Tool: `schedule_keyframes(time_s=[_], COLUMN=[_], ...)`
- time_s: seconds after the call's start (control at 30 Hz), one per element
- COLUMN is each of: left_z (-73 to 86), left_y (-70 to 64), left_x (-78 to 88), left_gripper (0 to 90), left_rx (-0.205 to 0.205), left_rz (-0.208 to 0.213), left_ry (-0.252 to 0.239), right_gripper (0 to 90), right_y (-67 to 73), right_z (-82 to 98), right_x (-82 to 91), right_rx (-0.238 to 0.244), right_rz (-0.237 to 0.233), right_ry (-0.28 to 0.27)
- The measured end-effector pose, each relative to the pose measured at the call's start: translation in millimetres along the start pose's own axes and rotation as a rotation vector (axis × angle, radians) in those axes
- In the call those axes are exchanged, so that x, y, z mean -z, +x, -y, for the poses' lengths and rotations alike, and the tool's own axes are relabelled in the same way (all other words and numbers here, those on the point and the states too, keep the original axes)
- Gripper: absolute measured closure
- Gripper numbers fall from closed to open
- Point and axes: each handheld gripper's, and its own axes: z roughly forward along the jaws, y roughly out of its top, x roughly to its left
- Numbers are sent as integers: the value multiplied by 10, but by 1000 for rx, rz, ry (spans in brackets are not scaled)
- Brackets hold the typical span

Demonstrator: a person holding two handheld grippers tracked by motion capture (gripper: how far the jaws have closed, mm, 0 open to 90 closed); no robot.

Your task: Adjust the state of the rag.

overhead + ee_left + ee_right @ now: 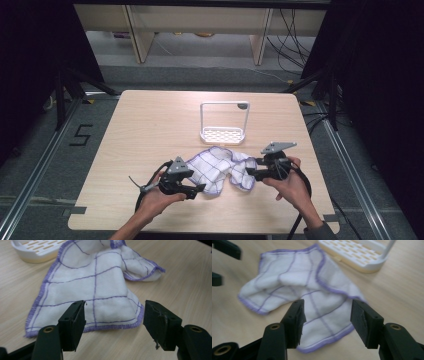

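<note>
1. Cloth (218,170) — white with purple grid lines and a purple stitched hem — lying crumpled on the near middle of the table (150,130), just near of the white rack (224,122).
2. Left gripper (199,189) at the cloth's left near edge, jaws spread, nothing pinched; in the left gripper view the hemmed edge (110,326) lies flat on the wood just beyond the pads.
3. Right gripper (250,172) at the cloth's right end, jaws likewise spread and pinching nothing; in the right gripper view a corner (324,340) sits between the pads, apparently untouched.
4. Handling, judged from the folds: light, soft, limp — no stiffness to hold a shape, likely to sag and drape once lifted.
5. Little risk of breakage; some risk of slipping from a shallow pinch, or of catching two layers where the right end is bunched.
6. Best hold: on the stitched hem at two corners, one per gripper, with the pads well over the edge.
</note>
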Motion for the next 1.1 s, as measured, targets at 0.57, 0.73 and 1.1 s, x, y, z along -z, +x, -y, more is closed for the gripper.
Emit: schedule_keyframes(time_s=[0.57,0.73,1.1], left_z=[126,67,169], left_y=[-32,64,234], left_x=[-303,-16,537], left_gripper=[807,834,834], left_rx=[-290,-199,-204], left_rz=[-141,-87,-48], left_ry=[122,35,17], right_gripper=[781,882,884], right_y=[347,223,-169], right_z=[284,256,263], right_x=[-397,-252,376], right_rx=[180,212,133], right_rz=[-28,-60,-36], right_ry=[119,101,3])
